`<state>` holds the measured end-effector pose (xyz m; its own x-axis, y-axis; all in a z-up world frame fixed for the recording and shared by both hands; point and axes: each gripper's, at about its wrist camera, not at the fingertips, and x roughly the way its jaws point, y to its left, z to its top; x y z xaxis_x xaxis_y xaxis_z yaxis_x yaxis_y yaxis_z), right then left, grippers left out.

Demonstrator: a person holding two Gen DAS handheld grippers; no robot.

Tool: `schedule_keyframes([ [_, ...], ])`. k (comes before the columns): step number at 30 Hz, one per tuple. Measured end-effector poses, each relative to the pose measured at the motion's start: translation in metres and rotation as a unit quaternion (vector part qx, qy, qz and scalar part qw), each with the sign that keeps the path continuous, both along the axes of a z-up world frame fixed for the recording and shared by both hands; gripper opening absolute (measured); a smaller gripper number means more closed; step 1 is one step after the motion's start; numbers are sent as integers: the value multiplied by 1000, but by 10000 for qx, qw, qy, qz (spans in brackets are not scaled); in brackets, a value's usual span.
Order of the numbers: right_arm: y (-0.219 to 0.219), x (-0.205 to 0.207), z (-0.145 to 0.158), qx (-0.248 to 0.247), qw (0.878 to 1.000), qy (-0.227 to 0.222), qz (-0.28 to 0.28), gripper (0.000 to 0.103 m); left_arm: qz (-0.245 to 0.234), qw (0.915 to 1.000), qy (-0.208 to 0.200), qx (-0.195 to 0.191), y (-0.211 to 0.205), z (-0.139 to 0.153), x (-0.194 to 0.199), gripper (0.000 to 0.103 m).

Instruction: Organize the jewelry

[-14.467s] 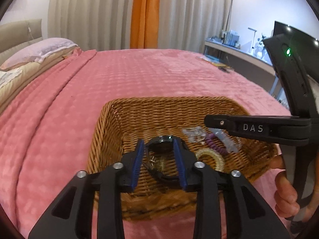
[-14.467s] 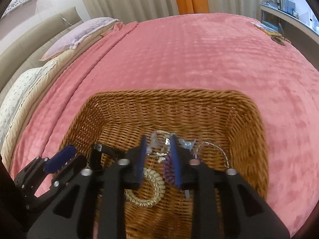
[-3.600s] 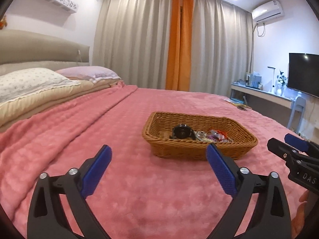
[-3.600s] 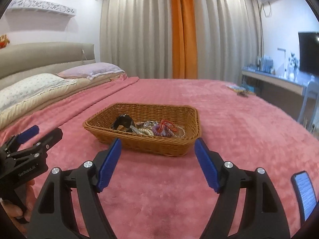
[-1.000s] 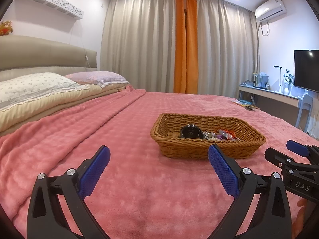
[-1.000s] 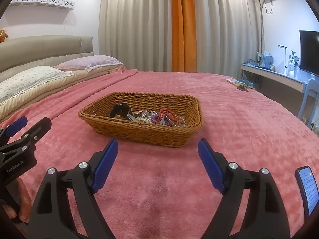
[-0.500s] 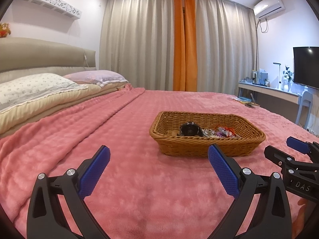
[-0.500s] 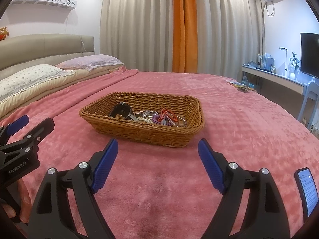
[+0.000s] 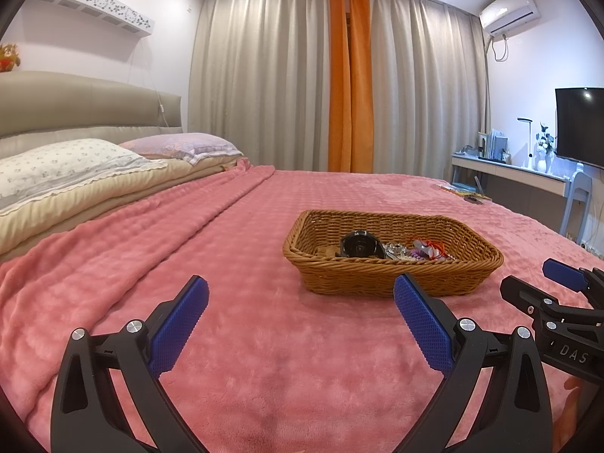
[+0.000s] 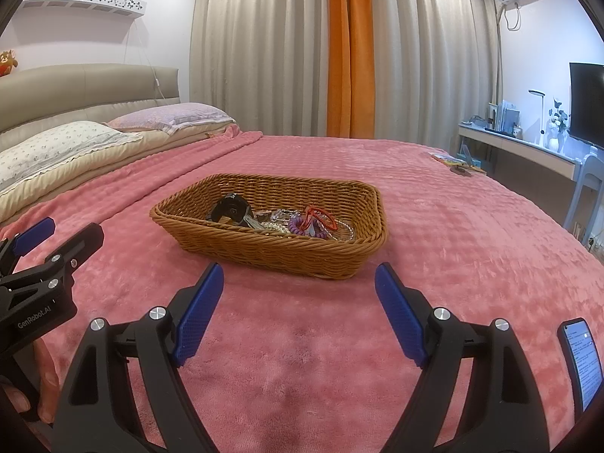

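A brown wicker basket (image 9: 392, 283) (image 10: 271, 249) sits on the pink bedspread (image 9: 264, 339) (image 10: 472, 234). It holds a black watch (image 9: 358, 245) (image 10: 231, 208), a purple coil hair tie (image 10: 300, 226), a red piece (image 10: 321, 215) and silvery pieces (image 9: 396, 252). My left gripper (image 9: 302, 315) is open and empty, low over the bedspread in front of the basket. My right gripper (image 10: 298, 298) is open and empty, also short of the basket. Each gripper shows at the edge of the other's view, the right one in the left wrist view (image 9: 558, 302) and the left one in the right wrist view (image 10: 45, 264).
Pillows (image 9: 68, 166) and a padded headboard (image 10: 75, 87) lie at the left. Curtains (image 9: 339, 94) hang behind the bed. A desk (image 9: 521, 177) and a TV (image 9: 581, 124) stand at the right. A phone (image 10: 581, 362) lies on the bedspread at bottom right. Small items (image 10: 456, 164) lie near the bed's far right edge.
Both grippers, shut inside the basket long ago, stand open and drawn back from it. Over the last second only slight camera drift shows.
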<state>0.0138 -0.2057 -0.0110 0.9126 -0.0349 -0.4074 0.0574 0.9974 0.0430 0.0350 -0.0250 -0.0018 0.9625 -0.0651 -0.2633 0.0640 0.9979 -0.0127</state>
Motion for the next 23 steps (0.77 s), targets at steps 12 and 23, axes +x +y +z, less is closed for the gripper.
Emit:
schedule_keyframes([
  [12, 0, 0, 0, -1, 10000, -1, -1, 78, -54, 9999, -24, -87, 5, 0, -1, 96],
  [23, 1, 0, 0, 1, 10000, 3, -4, 78, -157, 9998, 149, -13, 3, -1, 4, 96],
])
